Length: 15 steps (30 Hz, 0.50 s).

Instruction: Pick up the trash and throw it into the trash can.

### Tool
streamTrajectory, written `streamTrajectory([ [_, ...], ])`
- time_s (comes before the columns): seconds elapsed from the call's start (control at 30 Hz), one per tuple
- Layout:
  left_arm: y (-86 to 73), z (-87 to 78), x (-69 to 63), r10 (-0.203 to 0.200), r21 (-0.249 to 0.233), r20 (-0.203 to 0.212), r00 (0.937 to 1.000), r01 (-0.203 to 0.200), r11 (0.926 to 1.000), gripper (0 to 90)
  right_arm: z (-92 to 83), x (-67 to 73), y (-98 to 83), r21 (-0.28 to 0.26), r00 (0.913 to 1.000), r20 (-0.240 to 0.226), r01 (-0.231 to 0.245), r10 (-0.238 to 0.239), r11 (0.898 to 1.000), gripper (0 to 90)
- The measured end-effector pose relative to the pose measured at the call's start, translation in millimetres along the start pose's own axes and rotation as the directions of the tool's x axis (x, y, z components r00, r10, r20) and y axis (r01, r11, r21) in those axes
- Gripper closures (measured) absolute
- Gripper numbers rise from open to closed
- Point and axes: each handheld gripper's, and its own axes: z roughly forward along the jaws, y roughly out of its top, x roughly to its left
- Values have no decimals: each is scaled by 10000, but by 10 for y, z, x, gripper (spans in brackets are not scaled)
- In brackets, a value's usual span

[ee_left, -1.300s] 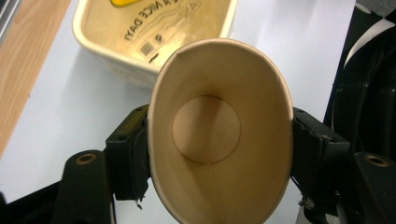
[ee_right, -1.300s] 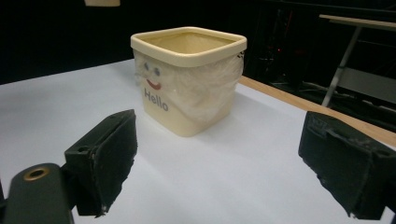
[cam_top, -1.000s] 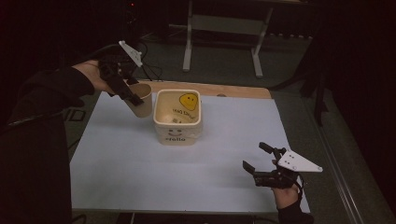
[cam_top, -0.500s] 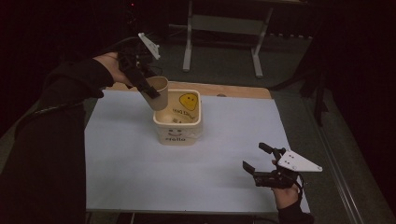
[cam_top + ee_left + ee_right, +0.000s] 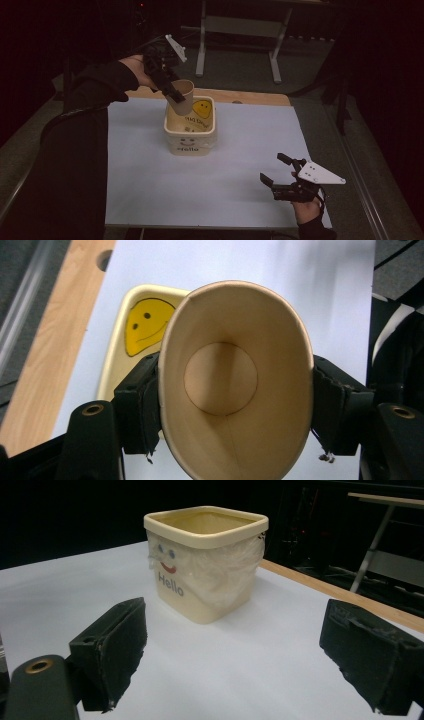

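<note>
The left gripper (image 5: 172, 92) is clamping a paper cup (image 5: 183, 96) above the cream bucket's (image 5: 190, 141) upper-left rim, left of frame centre. The right gripper (image 5: 280, 172) is resting wide open, lower right, on bare white table (image 5: 240, 150).

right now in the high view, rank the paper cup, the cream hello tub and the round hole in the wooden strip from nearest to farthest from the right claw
1. Cream tub, mid-table, up and left of the right claw.
2. Paper cup, held over the tub's far left corner by the left claw.
3. Round hole in the wooden strip at the table's far edge. It and the cup are nearly level, so that order is too close to call.
</note>
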Motion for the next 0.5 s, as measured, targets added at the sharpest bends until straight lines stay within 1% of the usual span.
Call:
streamTrajectory([
  [0.13,7,80,30,34,133,-20,10000,-33,9999,325,-2,1,-1,5,10000,-8,8,-8,10000,114],
  [0.2,7,80,30,34,133,-20,10000,-33,9999,325,-1,0,-2,10,10000,-14,-7,7,10000,114],
  [0.23,15,111,51,49,133,-108,9999,-48,9999,325,2,0,-4,26,10000,-7,-19,19,10000,115],
  [0.27,18,121,55,-35,71,-61,10000,35,10000,324,3,0,-4,24,10000,-13,-18,18,10000,114],
  [0.3,23,127,64,30,44,-80,10000,-30,10000,324,3,1,-3,23,10000,-11,-5,5,10000,115],
  [0.37,28,141,72,8,55,-26,10000,-8,10000,324,2,2,-2,27,10000,-9,7,-7,10000,115],
  [0.4,37,183,81,-11,192,-18,10000,11,9998,324,1,3,-1,28,10000,-10,5,-5,10000,114],
  [0.47,39,204,88,1,243,-19,10000,-1,9997,317,-1,1,-2,26,10000,-14,2,-2,10000,114],
  [0.5,40,248,91,-41,325,-46,10000,42,9995,307,-2,3,-2,30,10000,-23,13,-13,10000,114],
])
